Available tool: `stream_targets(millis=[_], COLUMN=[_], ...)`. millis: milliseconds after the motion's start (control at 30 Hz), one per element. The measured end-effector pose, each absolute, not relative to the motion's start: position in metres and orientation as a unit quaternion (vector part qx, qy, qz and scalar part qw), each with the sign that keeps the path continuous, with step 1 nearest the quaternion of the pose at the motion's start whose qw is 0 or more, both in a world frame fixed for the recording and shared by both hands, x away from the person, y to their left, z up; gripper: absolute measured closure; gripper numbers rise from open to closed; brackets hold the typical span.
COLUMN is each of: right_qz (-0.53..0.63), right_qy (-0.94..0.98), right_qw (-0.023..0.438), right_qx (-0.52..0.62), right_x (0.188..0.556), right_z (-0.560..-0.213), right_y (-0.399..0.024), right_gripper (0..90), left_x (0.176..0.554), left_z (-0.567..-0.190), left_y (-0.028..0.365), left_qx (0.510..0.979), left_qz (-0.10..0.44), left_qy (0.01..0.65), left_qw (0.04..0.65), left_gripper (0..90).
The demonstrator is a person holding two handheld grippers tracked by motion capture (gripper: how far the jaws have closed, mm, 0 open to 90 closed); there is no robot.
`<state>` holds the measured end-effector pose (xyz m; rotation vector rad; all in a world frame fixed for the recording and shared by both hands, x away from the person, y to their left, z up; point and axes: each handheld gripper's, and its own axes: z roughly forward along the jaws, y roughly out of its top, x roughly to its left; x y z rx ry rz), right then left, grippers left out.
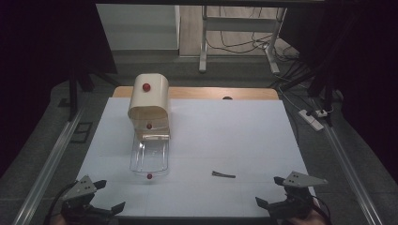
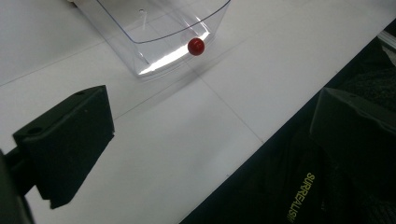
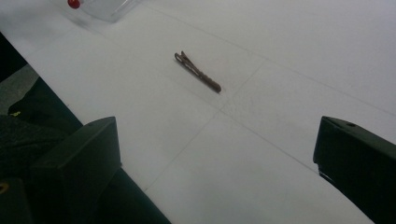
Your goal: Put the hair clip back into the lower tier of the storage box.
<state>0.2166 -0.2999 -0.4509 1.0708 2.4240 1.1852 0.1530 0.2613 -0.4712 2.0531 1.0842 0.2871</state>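
Desk [image 1: 225, 136] white, mostly bare. Cream drawer cabinet [image 1: 149, 101] at back left, its clear drawer [image 1: 150, 157] pulled out toward the person, red knob [image 1: 149, 176] in front, looks empty, likely staged to receive something. Left tongs [image 1: 101, 194] and right tongs [image 1: 272, 191] both spread wide, holding nothing, parked at near edge. Brown hair clip [image 1: 223, 175] lies flat between drawer and right tongs, nearest those, probable pick.
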Motion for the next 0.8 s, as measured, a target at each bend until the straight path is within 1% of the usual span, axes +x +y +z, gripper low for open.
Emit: stream_targets(millis=[267,400,800], right_qz=[0.409,0.424,0.398], right_qy=[0.824,0.813,0.834], right_qw=[0.119,0.111,0.116], right_qx=[0.374,0.384,0.365], right_x=[0.22,0.221,0.23], right_z=[-0.451,-0.45,-0.456], right_y=[-0.299,-0.297,-0.279], right_gripper=[0.0,0.1,0.0], left_x=[0.154,0.154,0.155], left_z=[-0.471,-0.471,-0.471], left_y=[0.262,0.263,0.266], left_qx=[0.809,0.807,0.8], left_qz=[0.108,0.104,0.095], left_qy=[0.424,0.425,0.428], left_qw=[0.392,0.396,0.409], left_gripper=[0.2,0.2,0.0])
